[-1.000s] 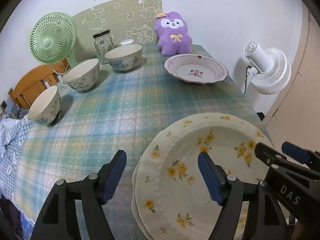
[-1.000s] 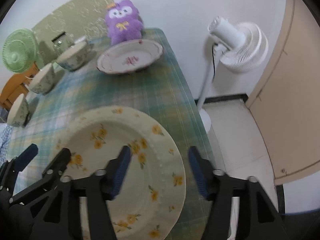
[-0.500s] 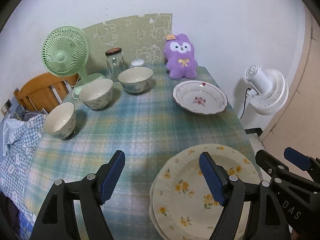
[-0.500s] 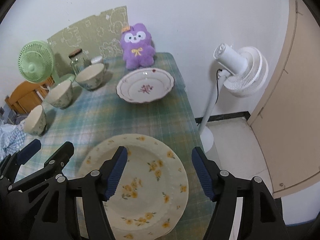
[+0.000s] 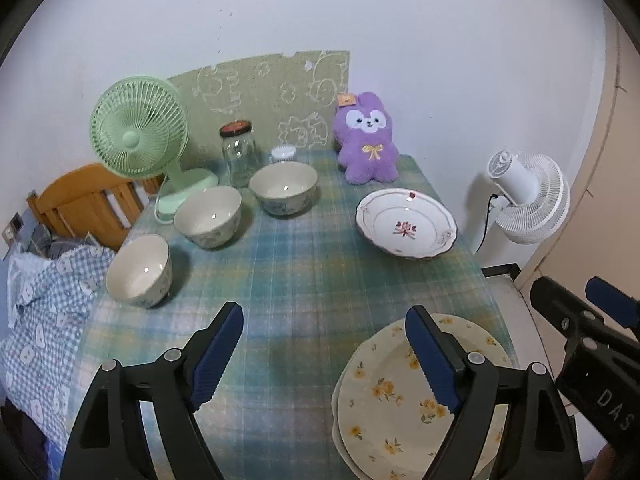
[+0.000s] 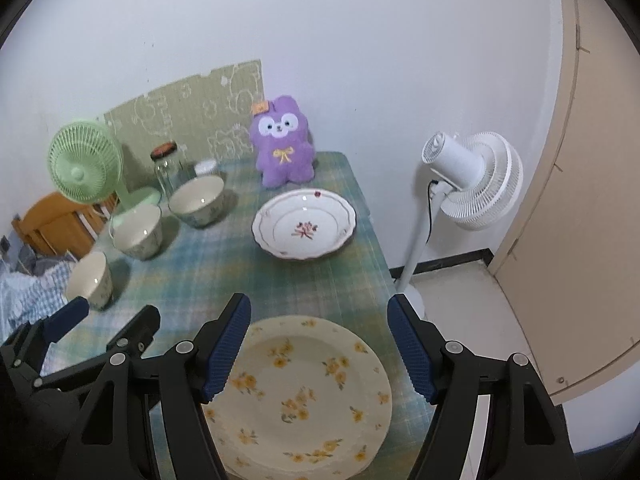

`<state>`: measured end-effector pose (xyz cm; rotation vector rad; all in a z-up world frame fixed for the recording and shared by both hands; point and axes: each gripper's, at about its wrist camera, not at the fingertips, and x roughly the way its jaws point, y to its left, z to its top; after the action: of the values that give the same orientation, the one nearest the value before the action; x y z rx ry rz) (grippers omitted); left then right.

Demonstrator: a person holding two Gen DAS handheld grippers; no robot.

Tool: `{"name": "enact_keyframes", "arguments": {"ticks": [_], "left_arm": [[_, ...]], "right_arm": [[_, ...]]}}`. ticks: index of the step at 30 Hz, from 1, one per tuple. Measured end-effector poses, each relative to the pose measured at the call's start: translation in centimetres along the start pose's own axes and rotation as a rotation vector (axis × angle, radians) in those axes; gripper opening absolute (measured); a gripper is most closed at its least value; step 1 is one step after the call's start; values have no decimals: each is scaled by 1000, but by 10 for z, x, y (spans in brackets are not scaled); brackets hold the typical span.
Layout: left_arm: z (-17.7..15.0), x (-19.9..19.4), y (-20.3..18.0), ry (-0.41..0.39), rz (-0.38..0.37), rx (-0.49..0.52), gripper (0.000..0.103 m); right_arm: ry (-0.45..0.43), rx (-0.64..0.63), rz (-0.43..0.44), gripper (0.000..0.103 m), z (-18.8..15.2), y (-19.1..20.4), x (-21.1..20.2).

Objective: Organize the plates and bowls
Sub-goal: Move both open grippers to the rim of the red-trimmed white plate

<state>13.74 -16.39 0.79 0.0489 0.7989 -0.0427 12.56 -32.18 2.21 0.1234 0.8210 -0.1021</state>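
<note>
Both tools angle down above the desk: left tool and right tool gape empty, the left's jaws just widening, over the stacked plates.

Three bowls. Three plates: one white, two yellow-flowered, stacked. Two fans: one green, one white. One jar, one purple plush, one chair.

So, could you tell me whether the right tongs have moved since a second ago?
Yes. The right tongs have lifted up and back from the yellow-flowered plate, which looks smaller now; their jaws opened and hold nothing.
</note>
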Motion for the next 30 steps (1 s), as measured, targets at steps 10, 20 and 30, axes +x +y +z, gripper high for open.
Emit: {"name": "enact_keyframes", "arguments": {"ticks": [10,20,30], "left_arm": [[28,-6,4,-44,-64,27,94],[51,17,-15,-43,-62,19,92],[72,60,-32,-11,-32,-31,92]], "right_arm": [[-62,-5,-27,74,26,16,-13],[-54,-31,2,74,55,6,15],[-40,-65,32,74,81,-7,60]]}}
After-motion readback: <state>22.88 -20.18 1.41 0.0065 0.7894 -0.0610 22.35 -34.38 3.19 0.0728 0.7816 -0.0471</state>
